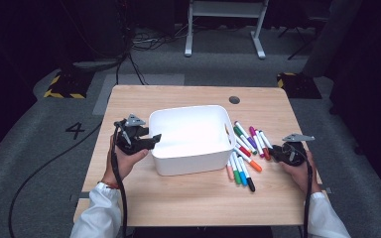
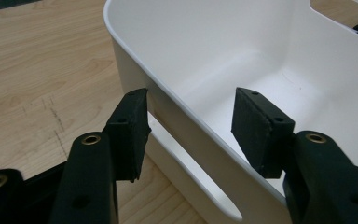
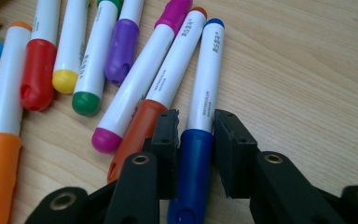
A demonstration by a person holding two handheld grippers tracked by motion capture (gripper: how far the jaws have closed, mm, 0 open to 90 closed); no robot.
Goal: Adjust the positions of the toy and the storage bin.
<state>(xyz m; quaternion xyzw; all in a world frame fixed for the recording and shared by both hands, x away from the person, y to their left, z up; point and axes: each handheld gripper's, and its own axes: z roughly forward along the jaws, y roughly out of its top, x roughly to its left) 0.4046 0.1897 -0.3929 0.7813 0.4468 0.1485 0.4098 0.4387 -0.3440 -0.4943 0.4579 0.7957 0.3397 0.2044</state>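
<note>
A white plastic bin (image 1: 191, 139) stands in the middle of the wooden table (image 1: 188, 198). My left gripper (image 1: 155, 139) is at the bin's left wall, held by a hand. In the left gripper view it (image 2: 191, 109) is open and straddles the bin's rim (image 2: 186, 116), one pad outside and one inside, above a handle slot. Several coloured markers (image 1: 245, 151) lie to the right of the bin. My right gripper (image 1: 274, 151) is at their right edge. Its jaws (image 3: 196, 123) close on the blue-capped marker (image 3: 205, 79), which lies flat on the table.
An orange-capped marker (image 3: 137, 126) and a magenta one (image 3: 135, 84) lie right beside the held marker. A dark round hole (image 1: 234, 99) sits at the table's far side. The bin is empty inside. Bare wood stretches along the near edge.
</note>
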